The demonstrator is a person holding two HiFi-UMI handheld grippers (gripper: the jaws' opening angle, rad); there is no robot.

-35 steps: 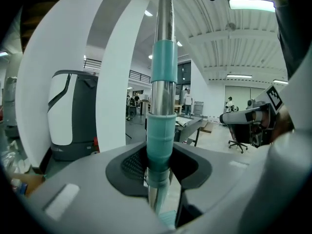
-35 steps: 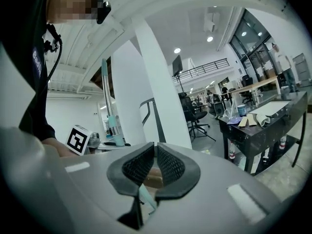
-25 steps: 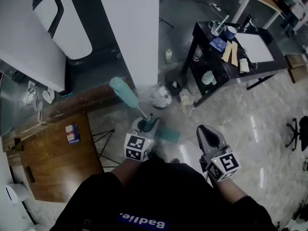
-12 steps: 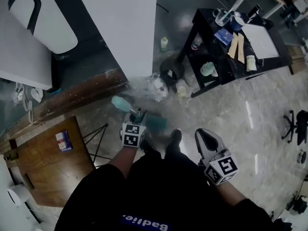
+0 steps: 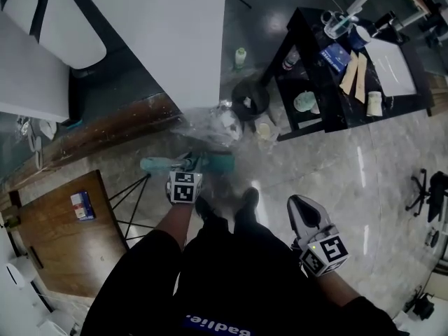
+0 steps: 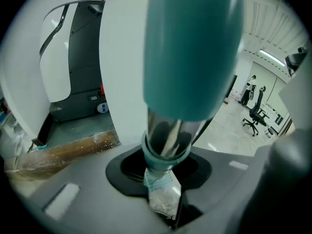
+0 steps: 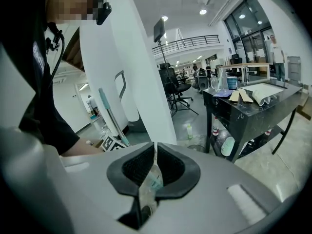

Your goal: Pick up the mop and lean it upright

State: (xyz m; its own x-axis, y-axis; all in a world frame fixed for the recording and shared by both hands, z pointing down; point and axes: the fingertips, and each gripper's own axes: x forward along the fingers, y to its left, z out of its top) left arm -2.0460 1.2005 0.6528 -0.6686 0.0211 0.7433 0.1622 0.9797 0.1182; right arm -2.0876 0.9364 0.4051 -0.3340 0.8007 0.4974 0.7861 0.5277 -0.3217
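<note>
The mop's teal handle grip (image 5: 158,164) sticks out to the left of my left gripper (image 5: 189,168) in the head view. A flat teal mop head (image 5: 219,162) lies on the floor just right of it. In the left gripper view the grip (image 6: 191,48) fills the top. The shiny pole (image 6: 168,135) passes between the jaws of the left gripper (image 6: 165,162), which is shut on it. The right gripper (image 5: 299,205) hangs apart at lower right. Its jaws meet with nothing between them (image 7: 153,152). From the right gripper view the handle (image 7: 110,113) slants up beside a white pillar.
A white pillar (image 5: 175,40) rises ahead, with plastic bags (image 5: 218,126) and a dark bin (image 5: 250,98) at its foot. A black table (image 5: 308,54) loaded with items stands at right. A wooden table (image 5: 63,243) is at lower left, and an office chair (image 5: 432,191) far right.
My left gripper has sunk toward the floor with the mop. The teal grip has tipped from pointing up to pointing left. The right gripper dropped a little.
</note>
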